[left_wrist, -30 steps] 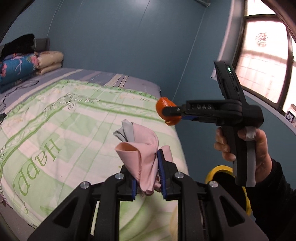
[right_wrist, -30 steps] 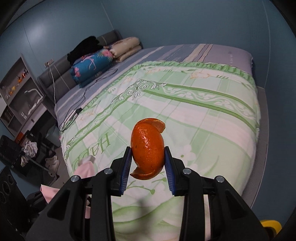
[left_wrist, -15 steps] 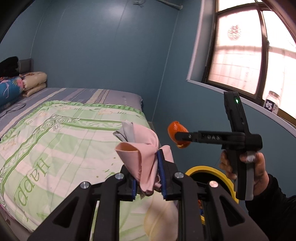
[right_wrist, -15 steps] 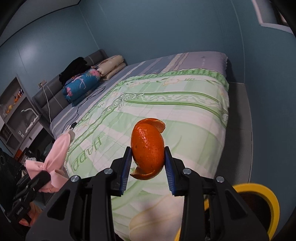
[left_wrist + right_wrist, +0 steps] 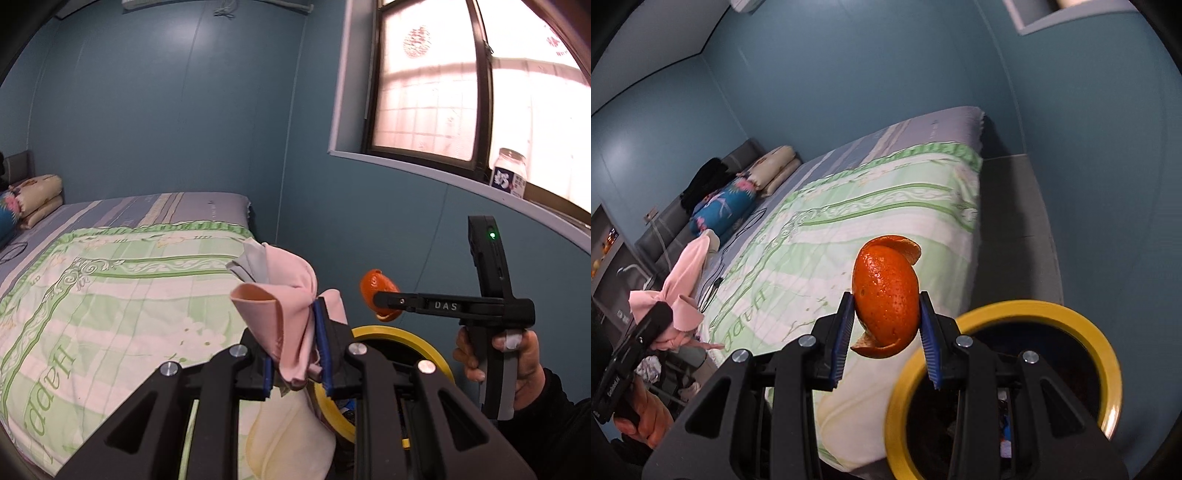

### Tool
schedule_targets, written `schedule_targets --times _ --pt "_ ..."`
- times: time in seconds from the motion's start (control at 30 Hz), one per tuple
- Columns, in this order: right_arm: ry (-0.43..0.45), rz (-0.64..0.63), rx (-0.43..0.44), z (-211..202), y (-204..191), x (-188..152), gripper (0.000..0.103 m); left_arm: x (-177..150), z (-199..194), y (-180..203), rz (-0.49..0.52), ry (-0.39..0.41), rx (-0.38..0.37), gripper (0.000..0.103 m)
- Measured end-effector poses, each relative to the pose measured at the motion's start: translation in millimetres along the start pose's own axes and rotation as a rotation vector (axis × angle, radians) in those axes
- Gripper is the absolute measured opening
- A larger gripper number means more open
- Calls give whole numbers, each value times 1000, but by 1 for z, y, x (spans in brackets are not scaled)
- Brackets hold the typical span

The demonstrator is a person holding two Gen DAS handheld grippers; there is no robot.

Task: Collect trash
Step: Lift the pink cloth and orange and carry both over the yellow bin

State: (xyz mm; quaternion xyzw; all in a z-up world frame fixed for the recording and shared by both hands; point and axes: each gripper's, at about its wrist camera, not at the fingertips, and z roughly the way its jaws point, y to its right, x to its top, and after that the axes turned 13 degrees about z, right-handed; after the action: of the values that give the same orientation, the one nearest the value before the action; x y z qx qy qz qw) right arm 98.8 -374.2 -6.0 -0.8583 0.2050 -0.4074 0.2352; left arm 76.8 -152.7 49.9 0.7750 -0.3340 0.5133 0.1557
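Since a second ago both grippers have swung from over the bed toward its foot corner, and the yellow-rimmed bin [image 5: 1110,373], then barely in sight, now fills the lower right of the right wrist view. The orange peel [image 5: 886,295] is clamped between the blue pads of the right gripper [image 5: 886,332], in the air above the bin's near rim. The crumpled pink cloth [image 5: 288,317] is pinched tight in the left gripper [image 5: 295,354], held up over the bed's foot corner just beside the bin. The green patterned quilt [image 5: 110,295] covers the bed, folded bedding [image 5: 775,166] at its head. A jar [image 5: 511,171] stands on the window ledge.
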Motion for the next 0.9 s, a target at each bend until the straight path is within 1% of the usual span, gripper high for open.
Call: schedule_targets --times 0.13,0.43,0.53,0.63,0.77,0.9 --pt "45 22 -34 -13 17 -5 33 6 14 14 22 -18 -27 17" --pt "103 82 -73 -26 51 -8 33 12 57 40 31 -68 -94 18" --pt "110 102 -69 -30 62 -10 33 12 73 47 20 -87 -124 18" --pt "110 118 -82 -30 70 -13 33 11 87 56 11 -104 -146 17" --pt "109 134 -87 -30 81 -16 33 6 102 68 19 -126 -159 17" --pt "111 145 -104 -28 91 -19 33 2 117 78 7 -154 -190 18"
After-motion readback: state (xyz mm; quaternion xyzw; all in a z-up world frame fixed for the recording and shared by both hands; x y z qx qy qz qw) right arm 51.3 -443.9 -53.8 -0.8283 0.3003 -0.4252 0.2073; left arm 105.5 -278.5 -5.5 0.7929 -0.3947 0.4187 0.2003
